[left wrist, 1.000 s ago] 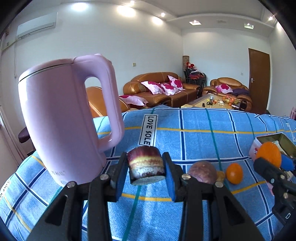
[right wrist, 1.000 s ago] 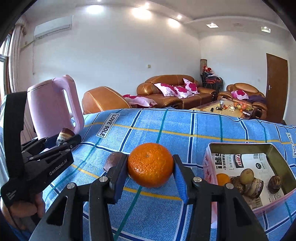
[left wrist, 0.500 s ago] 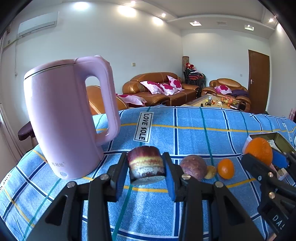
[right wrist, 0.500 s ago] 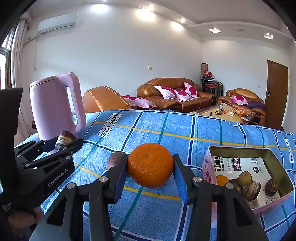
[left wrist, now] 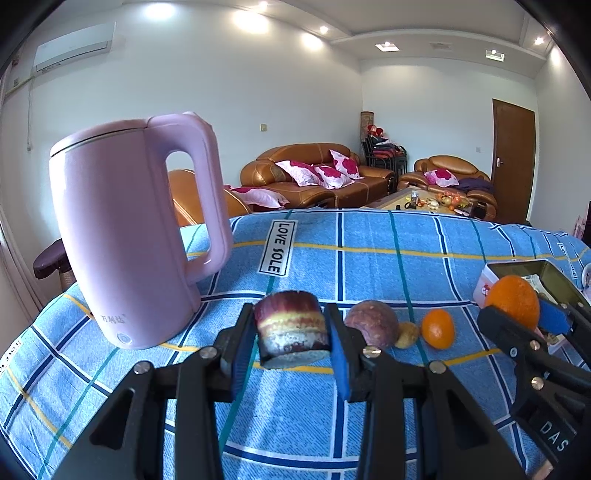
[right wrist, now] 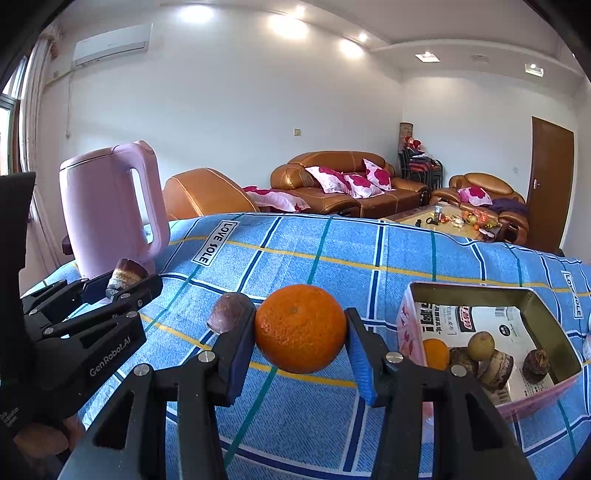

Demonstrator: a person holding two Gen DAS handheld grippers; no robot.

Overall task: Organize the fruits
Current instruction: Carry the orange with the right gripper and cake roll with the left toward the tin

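Already loaded, the right gripper (right wrist: 301,334) clamped an orange (right wrist: 300,328), tin box (right wrist: 532,295) close at its right; the left gripper (left wrist: 291,330), farther off, gripped a cut purple fruit (left wrist: 291,328).

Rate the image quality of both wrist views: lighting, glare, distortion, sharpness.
Left wrist view: evenly lit and sharp on the left gripper and its striped fruit; the ceiling lights blow out; fisheye bends the pink kettle. Right wrist view: bright and crisp on the orange in the right gripper; dark vignette at corners; the tin box curves.
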